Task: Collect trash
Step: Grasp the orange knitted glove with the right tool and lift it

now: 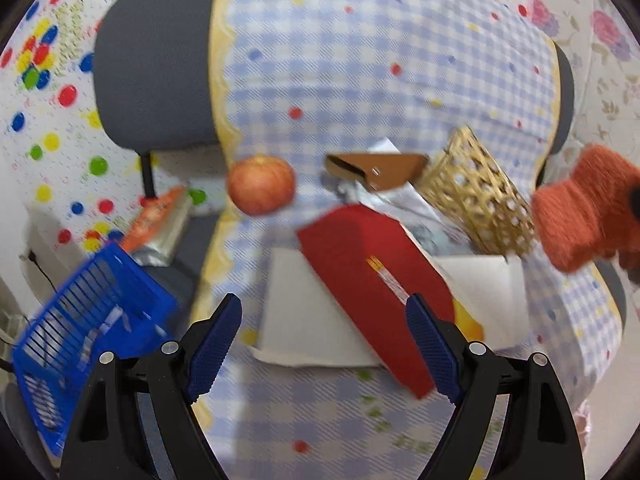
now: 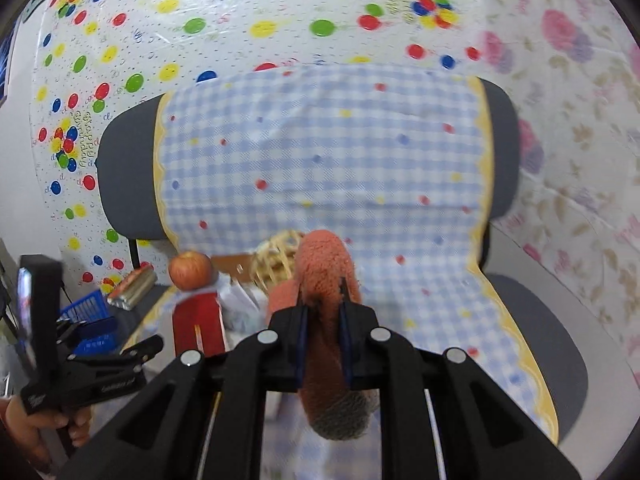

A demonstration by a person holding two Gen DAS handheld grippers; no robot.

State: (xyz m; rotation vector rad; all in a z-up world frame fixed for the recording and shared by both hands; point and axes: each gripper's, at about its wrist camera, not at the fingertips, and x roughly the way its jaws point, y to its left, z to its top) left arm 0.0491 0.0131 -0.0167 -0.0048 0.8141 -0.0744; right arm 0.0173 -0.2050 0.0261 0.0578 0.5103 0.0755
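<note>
Between the right gripper's (image 2: 323, 308) pads, low centre of its view, an orange knitted glove (image 2: 326, 280) is sitting clamped; the left gripper (image 1: 324, 344), gaping empty, is facing the red box (image 1: 372, 280) dead ahead, slanting lower right.

no readable text, faint print on the dotted backdrop sheet (image 2: 248, 32) too blurred to make out

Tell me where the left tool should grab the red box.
Grip the red box across its narrow width near the close corner, coming from straight ahead with the open left tool. It lies tilted on the white sheet, long side angled away, so its near end sits between the fingers.
</note>
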